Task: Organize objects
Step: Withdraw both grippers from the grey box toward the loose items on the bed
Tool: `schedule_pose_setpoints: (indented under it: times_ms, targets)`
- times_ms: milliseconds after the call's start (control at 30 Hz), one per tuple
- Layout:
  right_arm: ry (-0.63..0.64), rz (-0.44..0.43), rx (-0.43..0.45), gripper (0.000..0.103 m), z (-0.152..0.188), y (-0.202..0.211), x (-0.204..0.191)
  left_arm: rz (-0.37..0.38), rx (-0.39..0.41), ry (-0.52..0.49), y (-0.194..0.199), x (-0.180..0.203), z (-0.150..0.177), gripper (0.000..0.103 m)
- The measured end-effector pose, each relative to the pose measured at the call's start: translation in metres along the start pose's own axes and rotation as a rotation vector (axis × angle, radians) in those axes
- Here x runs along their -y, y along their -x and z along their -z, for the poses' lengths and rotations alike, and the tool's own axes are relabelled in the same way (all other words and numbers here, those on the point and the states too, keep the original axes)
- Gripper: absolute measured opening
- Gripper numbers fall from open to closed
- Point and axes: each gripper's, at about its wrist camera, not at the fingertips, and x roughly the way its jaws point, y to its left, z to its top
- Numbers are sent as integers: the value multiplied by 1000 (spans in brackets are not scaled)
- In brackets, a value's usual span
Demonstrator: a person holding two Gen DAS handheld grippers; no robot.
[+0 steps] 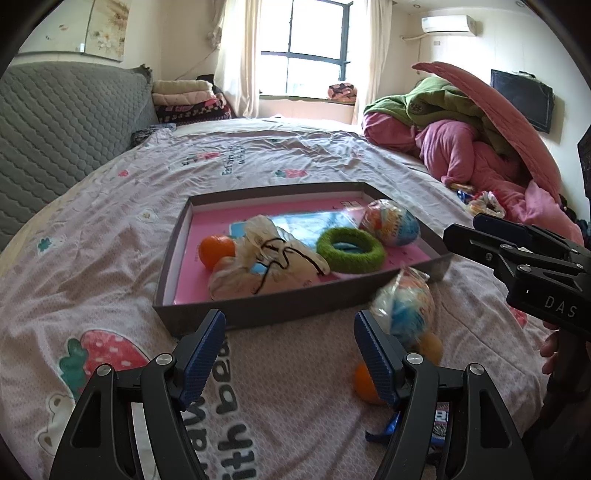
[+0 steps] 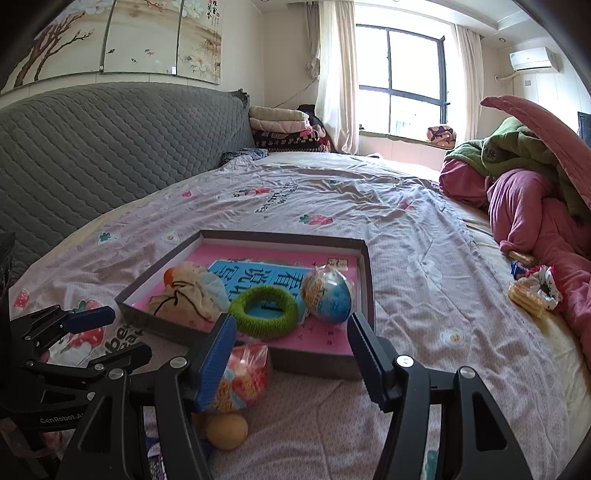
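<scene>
Home bedroom, lived in. Wide bed (image 2: 369, 206) under a pale sheet printed with strawberries and flowers. Grey quilted headboard (image 2: 110, 147) along the wall, floral panel painting (image 2: 122, 37) above it. Folded blankets (image 2: 284, 129) stacked in the corner. Curtained window (image 2: 402, 81) with a cushioned sill. Wall-mounted air conditioner (image 1: 448, 24). Flat television (image 1: 522, 99) on the far wall. Pink and green bedding heaped (image 1: 480, 129) on the bed's far side.
</scene>
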Motion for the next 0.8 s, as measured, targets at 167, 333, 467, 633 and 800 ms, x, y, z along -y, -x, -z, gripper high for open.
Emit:
schedule_pose_setpoints:
  times_ms: [167, 333, 467, 633, 800]
  targets:
    - [-5, -5, -13, 62, 7, 5, -1, 20, -8, -19, 3, 8, 5, 74]
    - [-7, -8, -40, 62, 16, 8, -2, 44, -22, -33, 3, 15, 10, 74]
    - [-3, -10, -65, 62, 22, 8, -3, 62, -34, -42, 4, 18, 13, 74]
    - [-6, -13, -92, 62, 29, 9, -4, 74, -49, -49, 6, 21, 18, 74]
    - [-13, -18, -105, 62, 37, 14, -4, 70, -62, -46, 7, 20, 22, 74]
